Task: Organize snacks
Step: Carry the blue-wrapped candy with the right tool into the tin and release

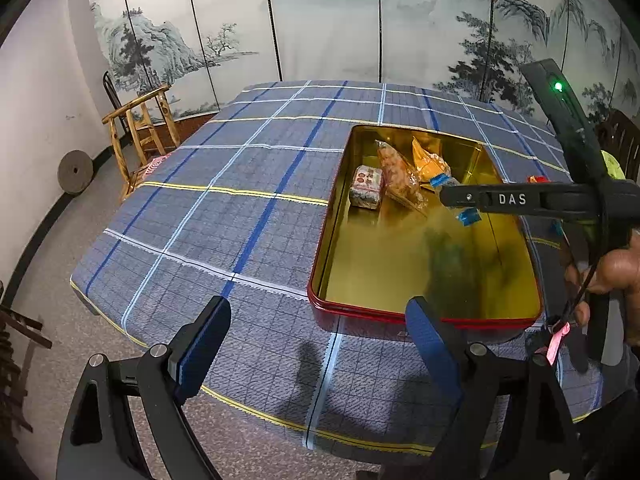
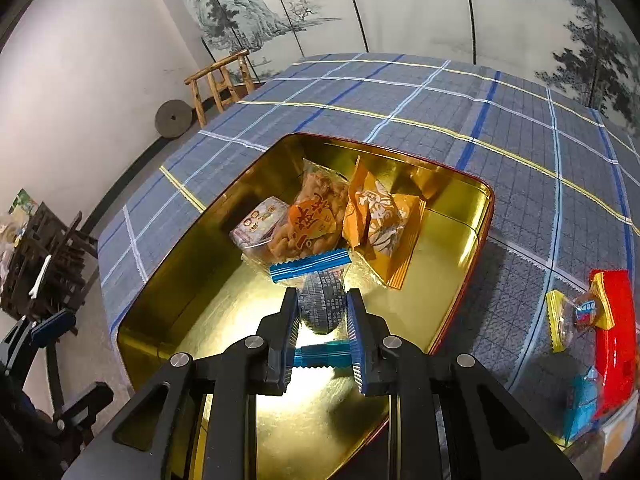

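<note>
Clamped between the fingers of the right gripper [image 2: 322, 322], a blue-ended snack packet [image 2: 320, 292] is held low over the gold tin [image 2: 168, 256], so the placing step is judged to be in hand. Just ahead of the fingertips, three packets [image 2: 320, 220] are seen bunched together; release beside them is called for next. The left gripper [image 1: 318, 346] is held wide apart, empty, above the checked tablecloth [image 1: 240, 200] beside the tin, and more snacks [image 2: 592, 320] are seen far right.

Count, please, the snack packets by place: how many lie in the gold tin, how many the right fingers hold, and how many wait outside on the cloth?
Lying in the gold tin: 3 (pale box packet, clear peanut packet, orange packet)
Held over the tin by the right gripper: 1 (blue-ended packet)
Outside on the cloth: at least 3 visible (yellow-edged packet, red packet, blue packet)
Total: at least 7
</note>
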`<action>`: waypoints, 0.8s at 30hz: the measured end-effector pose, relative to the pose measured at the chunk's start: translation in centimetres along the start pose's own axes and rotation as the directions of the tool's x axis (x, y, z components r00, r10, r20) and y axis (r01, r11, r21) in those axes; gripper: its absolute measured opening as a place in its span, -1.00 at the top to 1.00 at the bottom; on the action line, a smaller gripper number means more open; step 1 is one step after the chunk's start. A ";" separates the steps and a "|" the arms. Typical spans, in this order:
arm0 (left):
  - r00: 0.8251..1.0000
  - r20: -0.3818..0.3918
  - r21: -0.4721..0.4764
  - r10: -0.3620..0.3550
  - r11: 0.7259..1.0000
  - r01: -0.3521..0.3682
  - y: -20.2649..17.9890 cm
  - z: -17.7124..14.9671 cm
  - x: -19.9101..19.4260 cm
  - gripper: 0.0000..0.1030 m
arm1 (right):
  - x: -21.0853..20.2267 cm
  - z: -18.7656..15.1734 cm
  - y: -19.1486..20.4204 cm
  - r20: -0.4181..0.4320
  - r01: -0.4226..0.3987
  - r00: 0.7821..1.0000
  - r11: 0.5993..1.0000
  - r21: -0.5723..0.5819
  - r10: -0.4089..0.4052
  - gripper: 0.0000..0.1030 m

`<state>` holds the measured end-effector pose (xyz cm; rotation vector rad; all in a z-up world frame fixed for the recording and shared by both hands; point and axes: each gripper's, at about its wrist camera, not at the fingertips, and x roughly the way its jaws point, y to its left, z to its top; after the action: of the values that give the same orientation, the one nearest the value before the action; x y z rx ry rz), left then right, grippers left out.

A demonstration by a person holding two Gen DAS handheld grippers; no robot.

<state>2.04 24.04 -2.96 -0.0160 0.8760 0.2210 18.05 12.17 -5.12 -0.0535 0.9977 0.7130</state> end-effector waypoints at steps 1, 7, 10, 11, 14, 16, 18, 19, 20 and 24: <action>1.000 -0.001 0.001 -0.001 1.000 0.001 -0.1 0.0 0.0 -0.68 | 0.1 0.1 0.0 -0.001 -0.001 1.000 1.000 0.001 0.001 0.53; 1.000 -0.008 0.009 -0.003 1.000 0.003 -0.4 -0.2 0.1 -0.68 | 0.2 0.2 -0.1 0.004 -0.007 1.000 1.000 0.014 0.007 0.51; 1.000 -0.012 0.012 -0.003 1.000 0.004 -0.5 -0.2 0.2 -0.68 | 0.2 0.3 0.0 0.004 -0.018 1.000 1.000 0.017 0.018 0.51; 1.000 -0.013 0.012 -0.003 1.000 0.003 -0.6 -0.2 0.2 -0.68 | 0.2 0.3 0.0 0.004 -0.026 1.000 0.999 0.019 0.026 0.50; 1.000 -0.014 0.011 -0.003 1.000 0.004 -0.7 -0.2 0.1 -0.68 | 0.1 0.2 0.0 0.009 -0.042 0.999 0.999 0.024 0.042 0.49; 1.000 -0.016 0.012 -0.004 1.000 0.004 -0.7 -0.2 0.1 -0.68 | 0.0 0.2 -0.1 0.015 -0.070 0.997 0.997 0.033 0.069 0.35; 1.000 -0.017 0.011 -0.003 1.000 0.004 -0.8 -0.2 0.0 -0.68 | -0.4 0.2 -0.1 0.028 -0.075 0.997 0.997 0.034 0.074 0.25; 1.000 -0.015 0.012 -0.004 1.000 0.004 -0.8 -0.2 0.0 -0.68 | -0.6 0.2 0.0 0.037 -0.077 0.996 0.996 0.034 0.075 0.24; 1.000 -0.014 0.013 -0.004 1.000 0.004 -0.8 -0.2 -0.1 -0.68 | -1.0 0.1 0.0 0.045 -0.082 0.996 0.996 0.035 0.080 0.24; 1.000 -0.006 0.018 -0.017 1.000 0.017 -1.3 0.0 -0.6 -0.68 | -3.6 -1.1 0.3 0.099 -0.114 0.989 0.993 0.021 0.111 0.24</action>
<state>1.91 22.62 -2.58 -0.0075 0.8831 0.1976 15.80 10.12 -2.87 0.0612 0.9214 0.7982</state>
